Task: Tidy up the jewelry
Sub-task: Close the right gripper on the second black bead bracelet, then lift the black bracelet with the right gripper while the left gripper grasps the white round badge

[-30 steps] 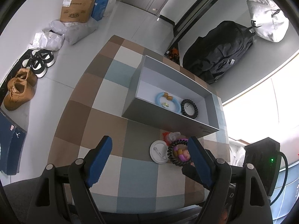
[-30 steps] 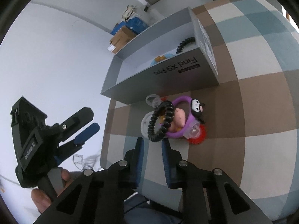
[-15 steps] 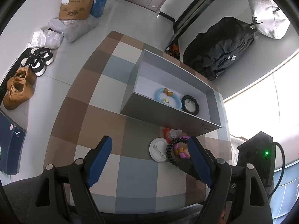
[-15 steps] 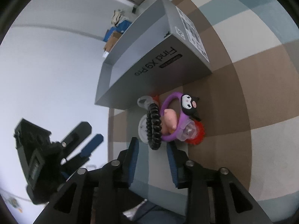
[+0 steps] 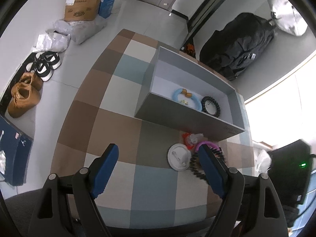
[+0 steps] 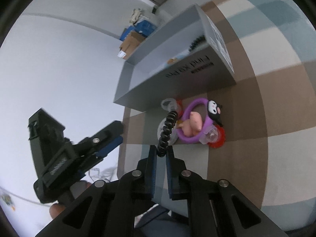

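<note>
From the left wrist, a light blue bangle (image 5: 187, 98) and a black coil bracelet (image 5: 211, 106) are seen stored in the grey cardboard box (image 5: 189, 118) ahead of the wide-open, empty left tool (image 5: 158, 169).

From the right wrist, the right tool (image 6: 160, 154) is seen clamped on a second black spiral bracelet (image 6: 167, 132); a purple cartoon-charm bangle (image 6: 194, 121) remains unpacked on the checked table (image 6: 246, 118) just beyond.

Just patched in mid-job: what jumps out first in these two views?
The right tongs are pinched on a black coiled spiral bracelet, standing it on edge beside a purple ring bracelet with a black-and-white cartoon charm. Behind the pile, the open grey cardboard box holds a light-blue bangle and another black coil. The left tongs gape wide.
</note>
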Tool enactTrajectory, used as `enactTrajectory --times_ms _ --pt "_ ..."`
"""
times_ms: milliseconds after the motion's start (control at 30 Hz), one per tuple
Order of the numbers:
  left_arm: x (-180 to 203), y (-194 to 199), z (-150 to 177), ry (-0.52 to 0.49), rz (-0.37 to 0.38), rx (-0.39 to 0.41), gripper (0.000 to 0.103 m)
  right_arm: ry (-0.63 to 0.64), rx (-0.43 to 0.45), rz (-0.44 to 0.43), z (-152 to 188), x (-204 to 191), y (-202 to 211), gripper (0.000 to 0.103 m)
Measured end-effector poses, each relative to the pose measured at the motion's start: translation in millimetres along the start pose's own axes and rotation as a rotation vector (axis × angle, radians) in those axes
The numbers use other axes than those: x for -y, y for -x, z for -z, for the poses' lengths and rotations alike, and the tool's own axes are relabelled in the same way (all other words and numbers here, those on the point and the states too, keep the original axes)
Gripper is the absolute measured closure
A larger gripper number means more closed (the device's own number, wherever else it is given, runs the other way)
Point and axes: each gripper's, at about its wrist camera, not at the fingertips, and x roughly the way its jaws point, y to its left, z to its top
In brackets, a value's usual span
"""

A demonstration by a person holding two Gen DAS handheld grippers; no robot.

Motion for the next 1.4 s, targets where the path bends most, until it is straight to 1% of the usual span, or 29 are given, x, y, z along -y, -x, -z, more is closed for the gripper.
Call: enactTrajectory --times_ms 233,400,500,700,767,833,867,933,967,1033,1067,1233,1400 --pt "18.7 -8.5 10.3 -0.132 -0.048 -0.019 0.024 0.164 0.081 0.058 -3.9 -28.3 21.9 0.094" --pt "33.5 -16.4 19.2 -0.244 -0.084 -0.047 0.024 0.245 0.171 0.087 -3.6 -39.9 51.4 0.094" --pt "40.3 -21.7 22.4 -0.297 -0.117 -0.054 0.024 0.245 0.210 0.086 -5.2 -40.0 62.6 0.094" --pt "49.5 -30.1 23.8 -0.370 -0.184 -0.044 0.024 0.214 0.243 0.069 -10.4 -33.9 79.0 0.094" --pt "53.4 -32.8 25.2 -0.400 -0.209 -0.039 0.029 0.213 0.253 0.062 -12.0 -31.6 84.6 0.094" --pt "54.9 -37.0 27.3 -0.423 -0.233 -0.050 0.044 0.210 0.257 0.057 -11.0 -30.9 90.5 0.094" --pt "55.6 -37.6 27.5 -0.429 -0.229 -0.046 0.044 0.209 0.258 0.054 -9.7 -30.2 92.8 0.094" --pt "54.9 -35.7 27.5 -0.432 -0.223 -0.046 0.051 0.205 0.256 0.048 -9.8 -29.5 93.6 0.094" --pt "55.0 -35.7 27.2 -0.432 -0.218 -0.047 0.052 0.202 0.255 0.045 -9.9 -28.9 93.9 0.094" --pt "58.1 -34.7 28.0 -0.442 -0.211 -0.043 0.063 0.206 0.256 0.045 -9.2 -29.4 95.4 0.094" --pt "59.0 -33.6 28.8 -0.451 -0.204 -0.044 0.066 0.208 0.258 0.045 -10.0 -28.8 95.2 0.094" --pt "64.8 -35.1 31.4 -0.472 -0.186 -0.058 0.066 0.200 0.263 0.047 -10.4 -26.7 96.5 0.094" --pt "65.5 -29.8 33.7 -0.457 -0.189 -0.064 0.066 0.202 0.259 0.055 -11.4 -26.4 94.2 0.094"
